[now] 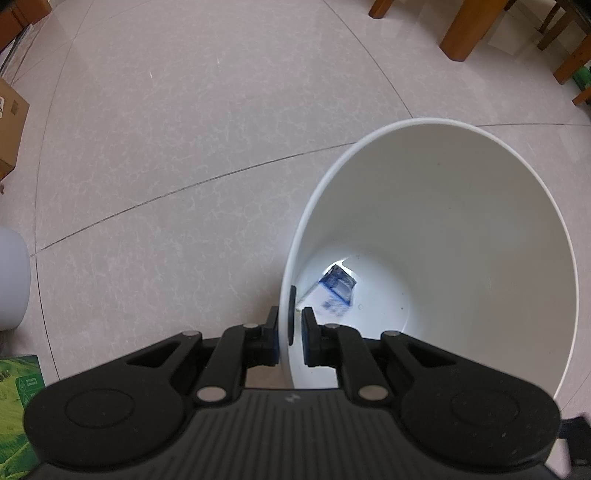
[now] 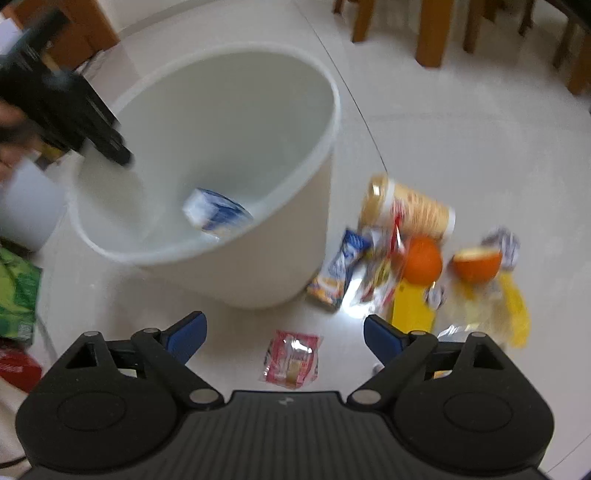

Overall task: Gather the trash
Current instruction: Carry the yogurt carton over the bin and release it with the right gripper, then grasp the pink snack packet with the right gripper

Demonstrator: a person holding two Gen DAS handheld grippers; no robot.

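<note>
The right gripper (image 2: 284, 338) has matte black ribbed housing and blue pads, and its jaws stand wide apart with nothing between them. Below the gap, on the floor, lies a flat, crinkled red and pink wrapper (image 2: 291, 360), glossy and apart from both pads. Just past the right pad lies a heap of litter: a yellow flat card (image 2: 412, 308), a blue and orange snack packet (image 2: 338, 275), a round orange (image 2: 423, 260), a hollow half orange peel (image 2: 476, 264), a clear yellow plastic bag (image 2: 498, 314) and, behind them, a tall paper cup (image 2: 410, 208) lying on its side. All of this view is blurred.

The left gripper (image 1: 290, 334) is clamped on the near wall of the white bin (image 1: 461, 206), one pad outside and one inside the thin rim. The bin is smooth round plastic, tapering to its base, and it stands just to the left of the litter heap. At its bottom lies a blue and white packet (image 1: 336, 288), well beyond the left fingertips.

The floor (image 1: 184, 147) is pale glossy tile with faint marbling and thin dark joints. A green printed carton (image 1: 16, 410) sits at the near left, a brown cardboard box (image 1: 11, 125) farther left, and wooden furniture legs (image 1: 469, 33) stand at the far side
</note>
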